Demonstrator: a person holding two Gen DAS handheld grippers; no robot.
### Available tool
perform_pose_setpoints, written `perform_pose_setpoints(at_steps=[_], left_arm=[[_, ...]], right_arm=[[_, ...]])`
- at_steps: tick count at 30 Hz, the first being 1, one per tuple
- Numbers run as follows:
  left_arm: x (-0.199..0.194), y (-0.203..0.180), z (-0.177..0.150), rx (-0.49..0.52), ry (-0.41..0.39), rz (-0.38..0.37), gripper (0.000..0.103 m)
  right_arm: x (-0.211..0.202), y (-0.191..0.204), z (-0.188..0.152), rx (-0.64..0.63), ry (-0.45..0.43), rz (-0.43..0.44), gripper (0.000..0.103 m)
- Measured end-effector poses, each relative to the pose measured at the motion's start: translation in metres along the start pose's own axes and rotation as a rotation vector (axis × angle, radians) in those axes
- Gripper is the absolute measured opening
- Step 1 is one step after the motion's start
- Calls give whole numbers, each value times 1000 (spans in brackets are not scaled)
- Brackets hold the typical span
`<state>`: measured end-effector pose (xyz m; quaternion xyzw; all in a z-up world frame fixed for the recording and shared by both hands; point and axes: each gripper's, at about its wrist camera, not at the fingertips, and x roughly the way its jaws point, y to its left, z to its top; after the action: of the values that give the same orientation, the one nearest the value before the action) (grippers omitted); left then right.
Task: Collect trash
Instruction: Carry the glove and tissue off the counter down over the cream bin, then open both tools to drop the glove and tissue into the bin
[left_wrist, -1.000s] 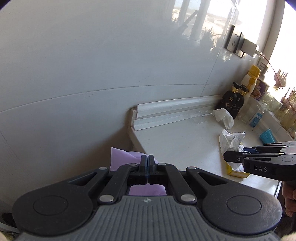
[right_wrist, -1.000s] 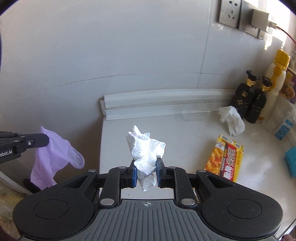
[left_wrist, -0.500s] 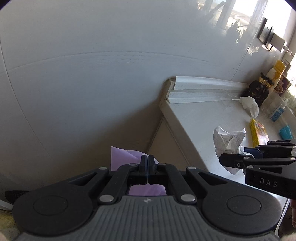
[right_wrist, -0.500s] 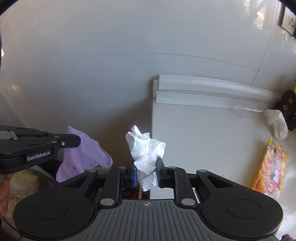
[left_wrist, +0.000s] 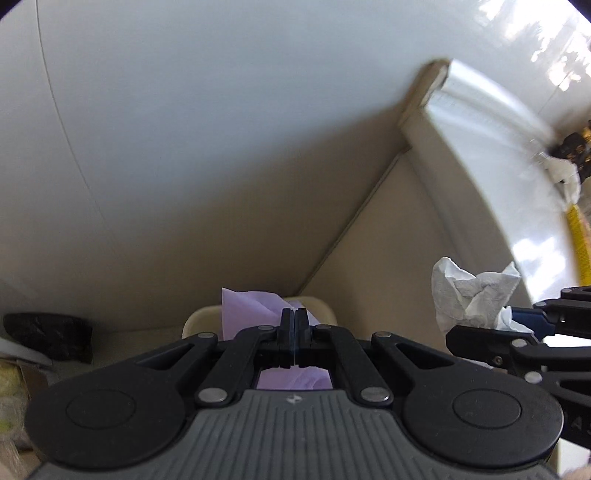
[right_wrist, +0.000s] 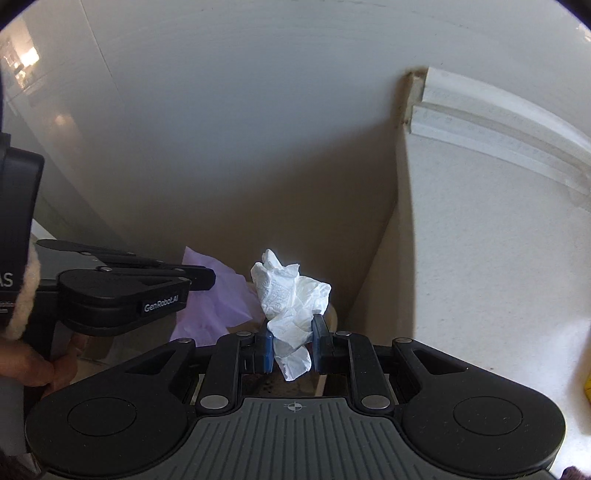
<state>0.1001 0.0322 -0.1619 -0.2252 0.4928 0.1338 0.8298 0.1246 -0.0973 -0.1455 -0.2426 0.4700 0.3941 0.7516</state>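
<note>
My left gripper (left_wrist: 294, 320) is shut on a thin purple glove (left_wrist: 248, 309), which hangs below its fingertips over the rim of a cream bin (left_wrist: 324, 311). In the right wrist view the same left gripper (right_wrist: 211, 277) comes in from the left with the purple glove (right_wrist: 218, 308) drooping from it. My right gripper (right_wrist: 292, 343) is shut on a crumpled white tissue (right_wrist: 291, 295), just above the bin rim (right_wrist: 333, 314). From the left wrist view, the right gripper (left_wrist: 517, 326) and its tissue (left_wrist: 469, 295) sit close on the right. The bin's inside is hidden.
A white counter (right_wrist: 480, 240) stands to the right, its side panel dropping beside the bin. On it lie another crumpled tissue (left_wrist: 565, 175) and a yellow box (left_wrist: 578, 236). A glossy wall rises behind. A black bag (left_wrist: 48, 336) lies low on the left. A hand (right_wrist: 29, 365) holds the left gripper.
Both grippers have dropped and swung left off the counter into the gap by the wall. The cream bin rim has come into view beneath them. Both grips are unchanged.
</note>
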Motion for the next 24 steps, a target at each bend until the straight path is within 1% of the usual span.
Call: perform_pose_setpoints(at_steps=[7,12,17,19,21,23,24], left_arm=[[42,21,-17,-32,85,36,0],[69,34,-29,-56,147,63,0],[91,40,-35,-69,202,94,0],[95,42,-40,-76,218,100,1],[99,43,-42,-79,229,105,3],[100,46,-43,-82,240,110,6],[102,48,-45,-82,243,112,6]], right_arm=[[43,2,-6,28,98,49,17],[77,-4,-9,60,175,54,17],[104,-6,-12,85,228,55,19],[116,-7,-10,97,249,49,24],[125,-10,-10,108,259,49,24],[129,-10,-11,124,271,48,31],[131,-11,-11,133,275,47,38]])
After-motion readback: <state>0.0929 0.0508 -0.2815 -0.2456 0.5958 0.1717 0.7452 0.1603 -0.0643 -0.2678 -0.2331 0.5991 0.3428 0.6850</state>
